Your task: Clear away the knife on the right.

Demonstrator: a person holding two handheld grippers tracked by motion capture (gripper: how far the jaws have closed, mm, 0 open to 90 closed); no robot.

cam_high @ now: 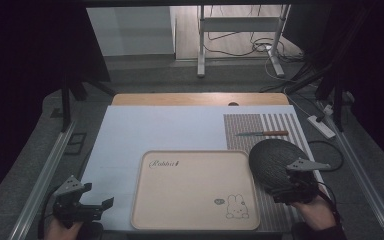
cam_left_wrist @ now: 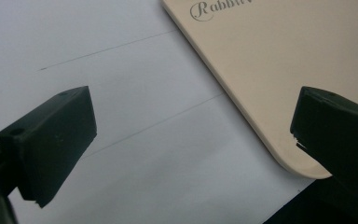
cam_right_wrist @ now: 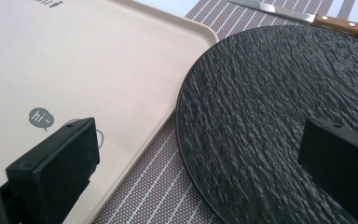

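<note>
With both hand-held grippers, left (cam_high: pixel 82 202) and right (cam_high: pixel 300 182), spread and empty, we risk knocking the black textured plate (cam_high: pixel 275 160), beside the beige tray (cam_high: pixel 195 192) near the worktop's right edge, onto the knife (cam_high: pixel 262 133).

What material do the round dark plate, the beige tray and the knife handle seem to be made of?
Plate: likely slate or slate-look ceramic; matte black with a rough, rippled surface.
Tray: probably plastic or melamine; smooth, satin beige with printed lettering and a rabbit drawing.
Knife handle: apparently wood; brown, with pale rivets, joined to a shiny metal blade.
</note>
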